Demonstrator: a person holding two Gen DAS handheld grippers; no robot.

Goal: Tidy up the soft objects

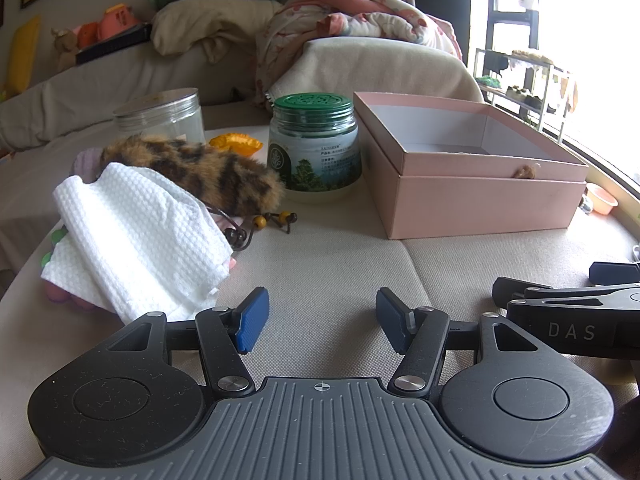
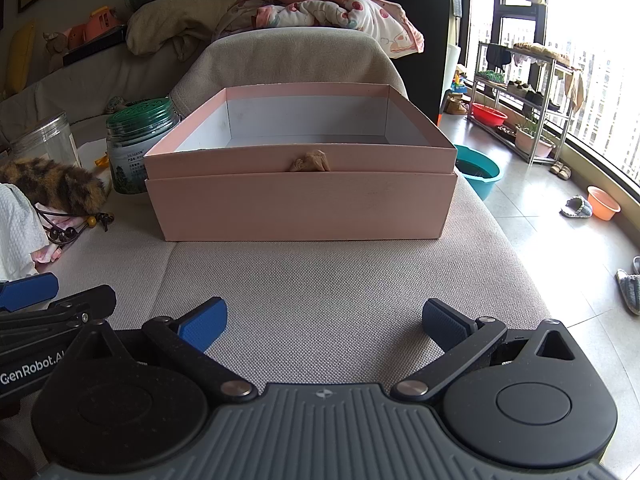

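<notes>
A pile of soft things lies at the left on the beige cushion: a white waffle cloth draped over pinkish items, with a brown tiger-striped furry toy behind it. The toy also shows in the right wrist view, as does the cloth. An open pink box stands to the right, straight ahead in the right wrist view, and looks empty inside. My left gripper is open and empty, just right of the cloth. My right gripper is open and empty, in front of the box.
A green-lidded jar stands between the toy and the box. A clear plastic jar stands behind the toy. A beaded cord lies by the toy. Pillows and blankets are piled behind. The cushion's edge drops to a tiled floor at the right.
</notes>
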